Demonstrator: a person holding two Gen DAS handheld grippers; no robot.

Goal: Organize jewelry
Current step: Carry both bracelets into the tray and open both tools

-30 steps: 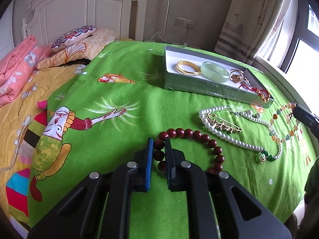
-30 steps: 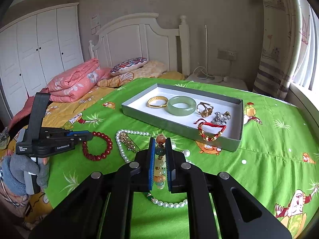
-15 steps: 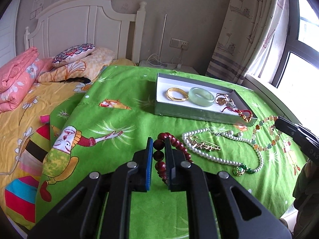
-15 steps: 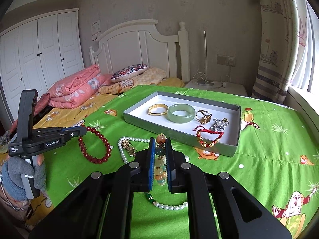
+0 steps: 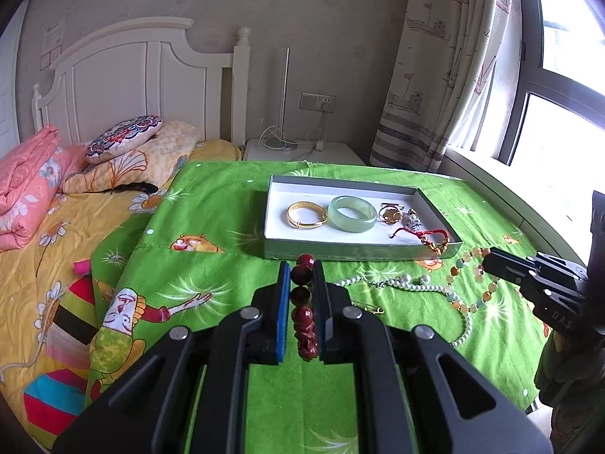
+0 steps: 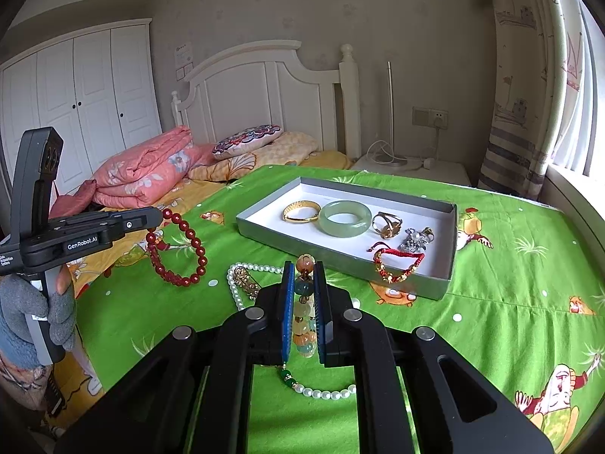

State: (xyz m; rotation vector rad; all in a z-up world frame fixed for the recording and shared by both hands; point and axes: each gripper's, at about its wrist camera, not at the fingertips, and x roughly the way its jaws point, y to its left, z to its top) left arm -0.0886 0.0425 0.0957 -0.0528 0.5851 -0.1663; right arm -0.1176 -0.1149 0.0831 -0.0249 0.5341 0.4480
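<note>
While our left gripper [image 5: 299,295] clenched the red bead bracelet [image 6: 177,249] above the bed [image 6: 510,302], our right gripper [image 6: 303,302] gripped the multicolored bead strand [image 6: 304,314], probably lifted, near the tray [image 6: 340,255].

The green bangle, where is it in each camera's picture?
Left wrist view: the green bangle lies in the grey tray, right of centre, between the gold bangle and a ring.
Right wrist view: the green bangle lies in the grey tray just above centre, again right of the gold bangle.
Shared landmark: the white headboard behind the bed.
</note>
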